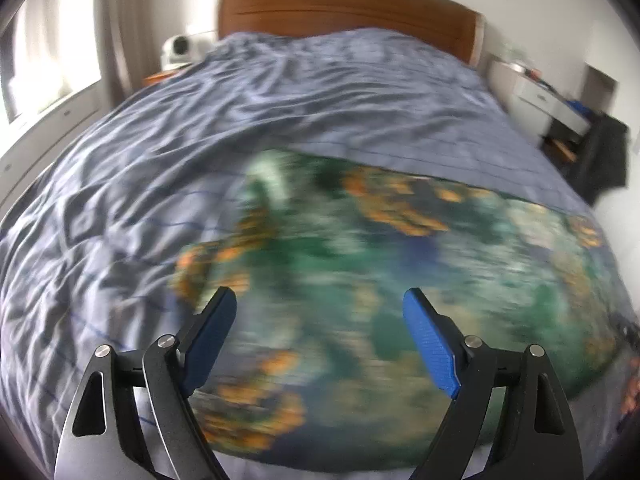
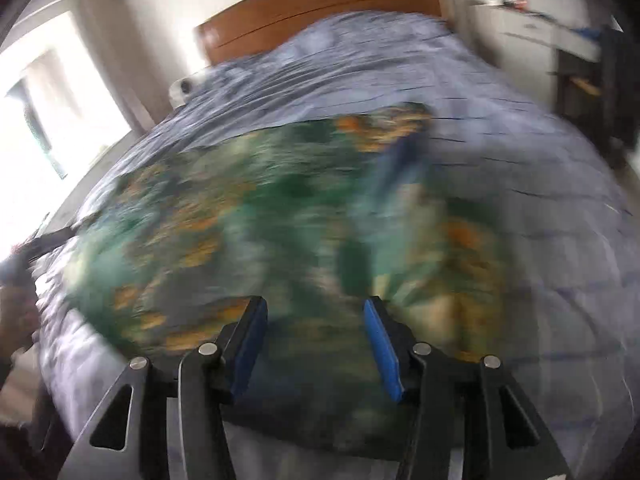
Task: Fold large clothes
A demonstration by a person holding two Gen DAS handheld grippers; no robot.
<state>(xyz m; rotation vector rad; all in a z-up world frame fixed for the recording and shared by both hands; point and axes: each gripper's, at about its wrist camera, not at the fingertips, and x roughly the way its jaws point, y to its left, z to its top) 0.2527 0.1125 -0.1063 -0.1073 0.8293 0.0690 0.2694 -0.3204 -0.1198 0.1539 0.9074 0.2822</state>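
A large garment with a green, blue and orange floral print lies spread flat on the bed, blurred by motion in both views. My left gripper hangs above its near left part, blue pads wide apart, nothing between them. In the right wrist view the same garment fills the middle, and my right gripper hovers over its near edge with its pads apart and nothing held.
A crumpled blue-grey bedcover covers the bed, with a wooden headboard at the far end. A white bedside unit and a dark chair stand on the right. A window is at the left. A hand shows at the left edge.
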